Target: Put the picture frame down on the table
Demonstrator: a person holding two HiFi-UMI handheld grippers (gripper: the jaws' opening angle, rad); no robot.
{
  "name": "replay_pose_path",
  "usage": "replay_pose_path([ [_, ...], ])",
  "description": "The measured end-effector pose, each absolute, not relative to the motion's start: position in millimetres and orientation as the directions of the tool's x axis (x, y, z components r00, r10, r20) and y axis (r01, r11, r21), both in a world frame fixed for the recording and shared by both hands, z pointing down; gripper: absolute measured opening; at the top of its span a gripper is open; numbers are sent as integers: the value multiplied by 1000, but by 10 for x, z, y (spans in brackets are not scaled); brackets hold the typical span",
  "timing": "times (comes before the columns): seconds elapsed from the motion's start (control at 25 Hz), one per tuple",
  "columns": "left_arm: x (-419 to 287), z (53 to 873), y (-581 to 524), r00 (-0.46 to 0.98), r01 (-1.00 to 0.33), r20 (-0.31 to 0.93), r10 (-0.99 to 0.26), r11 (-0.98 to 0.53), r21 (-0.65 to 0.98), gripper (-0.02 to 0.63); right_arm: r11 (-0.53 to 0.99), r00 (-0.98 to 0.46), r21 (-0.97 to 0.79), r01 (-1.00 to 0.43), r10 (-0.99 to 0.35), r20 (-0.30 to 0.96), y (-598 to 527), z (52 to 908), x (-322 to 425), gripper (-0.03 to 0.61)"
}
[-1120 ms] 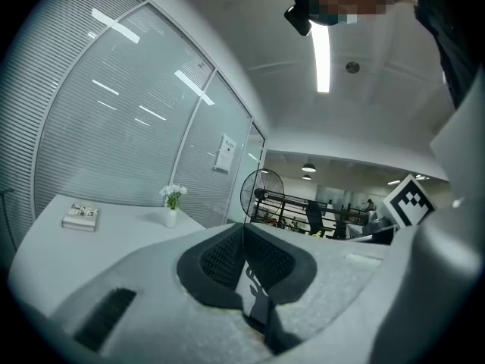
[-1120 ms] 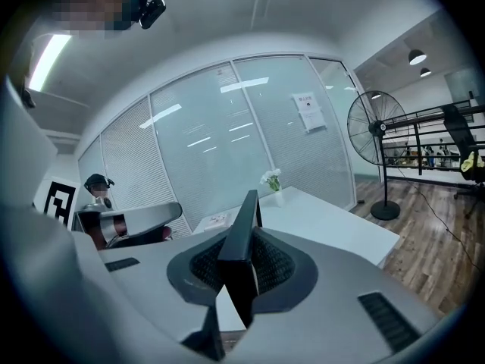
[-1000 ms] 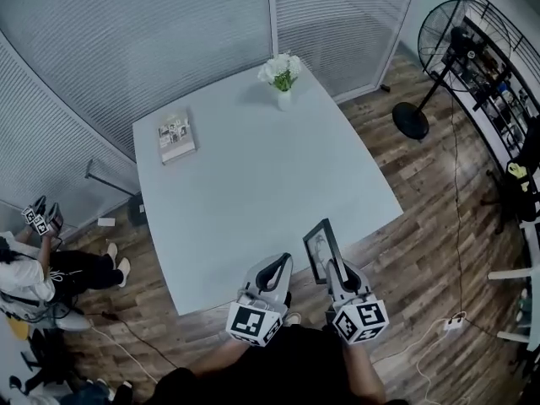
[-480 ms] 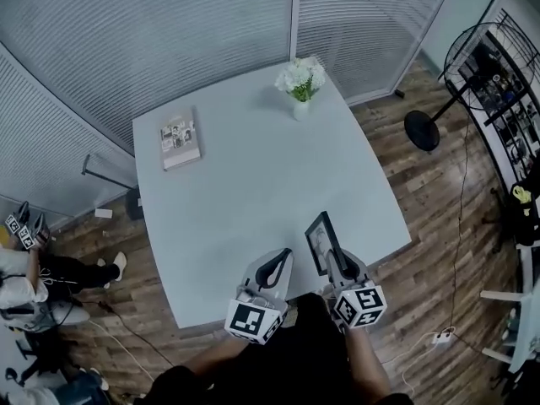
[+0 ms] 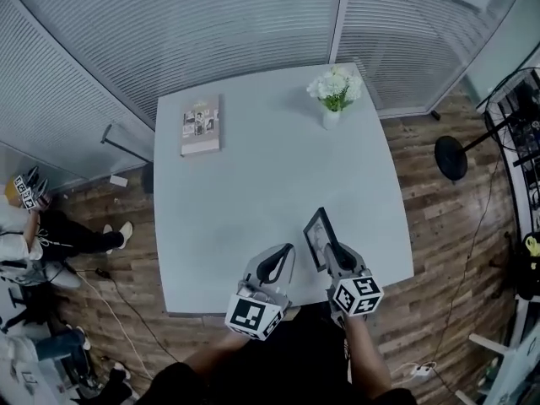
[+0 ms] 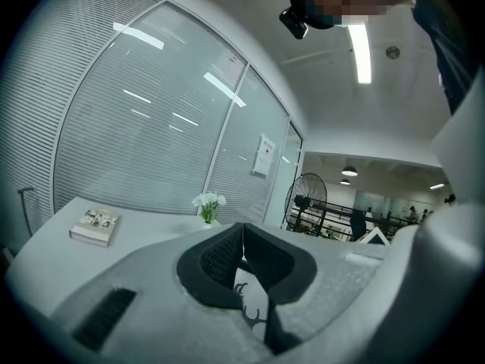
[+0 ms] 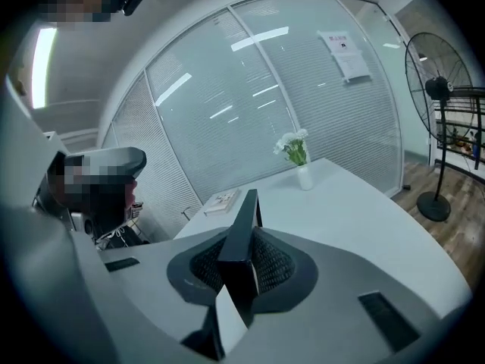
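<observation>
A black picture frame [image 5: 319, 236] stands on edge in my right gripper [image 5: 336, 254], held above the near right part of the grey table [image 5: 253, 184]. In the right gripper view the frame [image 7: 242, 230] runs edge-on between the shut jaws. My left gripper [image 5: 274, 264] hovers beside it over the table's near edge, jaws closed together with nothing between them; in the left gripper view [image 6: 242, 237] the black pads meet, and a deer print of the frame [image 6: 250, 302] shows below them.
A book [image 5: 201, 125] lies at the table's far left. A white vase of flowers [image 5: 334, 91] stands at the far right. A standing fan [image 5: 456, 154] is on the wood floor to the right. A person [image 5: 34, 234] sits on the floor at left. Glass walls with blinds lie behind.
The head view has shifted so the table sits further right and nearer. Both grippers have come forward over the table's near edge with the frame still held.
</observation>
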State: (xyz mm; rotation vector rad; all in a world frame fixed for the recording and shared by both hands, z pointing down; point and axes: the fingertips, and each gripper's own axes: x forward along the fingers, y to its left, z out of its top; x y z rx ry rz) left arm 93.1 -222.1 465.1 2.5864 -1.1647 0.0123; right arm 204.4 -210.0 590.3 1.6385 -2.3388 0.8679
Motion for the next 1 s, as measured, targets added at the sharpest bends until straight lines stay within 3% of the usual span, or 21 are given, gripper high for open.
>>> replay_pose_path([
  [0.52, 1317, 4831, -2602, 601, -788, 187, -777, -539, 296, 17, 294, -509, -453, -841, -712, 483, -2583, 6406, 2466, 58],
  [1.0, 1606, 4961, -2940, 604, -790, 227, -764, -537, 295, 18, 293, -477, -382, -877, -632, 610, -2800, 6998, 3037, 67],
])
